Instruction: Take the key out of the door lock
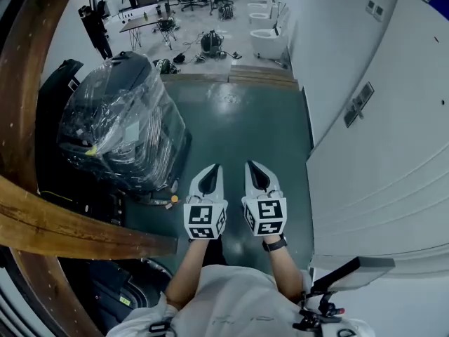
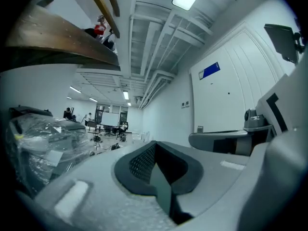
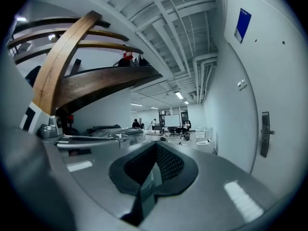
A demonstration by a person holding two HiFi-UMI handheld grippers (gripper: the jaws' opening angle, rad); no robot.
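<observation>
My two grippers hang side by side over the green floor, the left gripper [image 1: 210,169] beside the right gripper [image 1: 255,165], both pointing away from me. Each is shut with nothing between its pads, as the left gripper view [image 2: 155,147] and the right gripper view [image 3: 156,147] show. A white door [image 1: 393,153] runs along my right. At its near end a grey lever handle [image 1: 353,270] sticks out, with a small dark bunch with red bits [image 1: 319,313] under it, well behind both grippers. I cannot make out a key there. A dark handle plate [image 3: 264,134] sits on the white wall ahead to the right.
A black machine wrapped in clear film [image 1: 123,121] stands on my left. Curved wooden beams [image 1: 42,223] cross the left side. Further off are a low step [image 1: 231,76], white toilets [image 1: 268,42], desks and people [image 1: 95,30].
</observation>
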